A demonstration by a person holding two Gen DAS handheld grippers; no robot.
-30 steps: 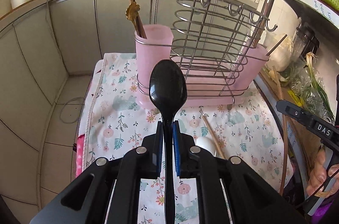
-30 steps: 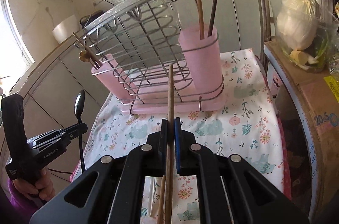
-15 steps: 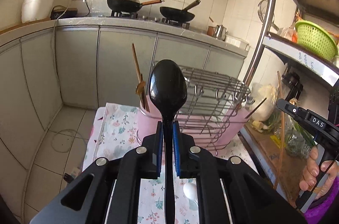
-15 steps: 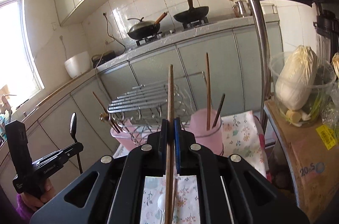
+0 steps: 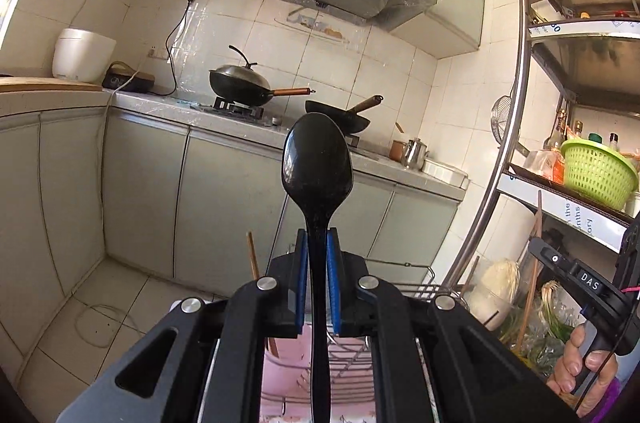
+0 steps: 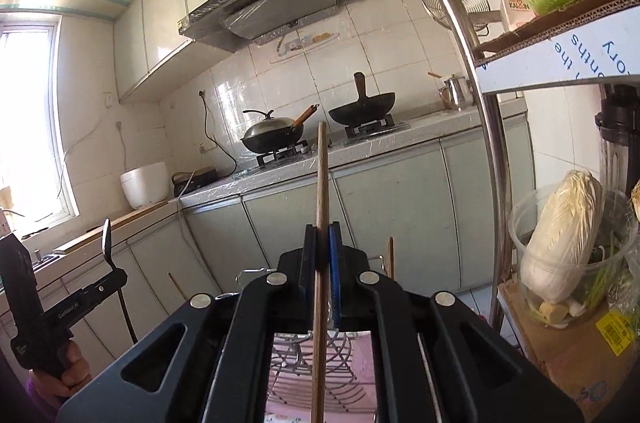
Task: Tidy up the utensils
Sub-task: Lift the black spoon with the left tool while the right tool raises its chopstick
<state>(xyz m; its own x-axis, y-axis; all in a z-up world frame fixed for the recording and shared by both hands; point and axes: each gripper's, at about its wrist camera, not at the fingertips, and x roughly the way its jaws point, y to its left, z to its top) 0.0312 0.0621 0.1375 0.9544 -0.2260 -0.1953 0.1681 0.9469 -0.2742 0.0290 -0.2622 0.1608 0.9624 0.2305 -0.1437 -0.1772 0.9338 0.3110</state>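
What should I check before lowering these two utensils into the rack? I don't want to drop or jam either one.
1. Left gripper jaws shut on the black spoon: ok.
2. Spoon upright, bowl end up: ok.
3. Right gripper jaws shut on the wooden chopstick: ok.
4. Chopstick straight between the jaws: ok.
5. Wire rack below both grippers: ok, seen only through the gaps.
6. Pink cups lined up under each utensil: cannot tell, hidden behind the gripper bodies.
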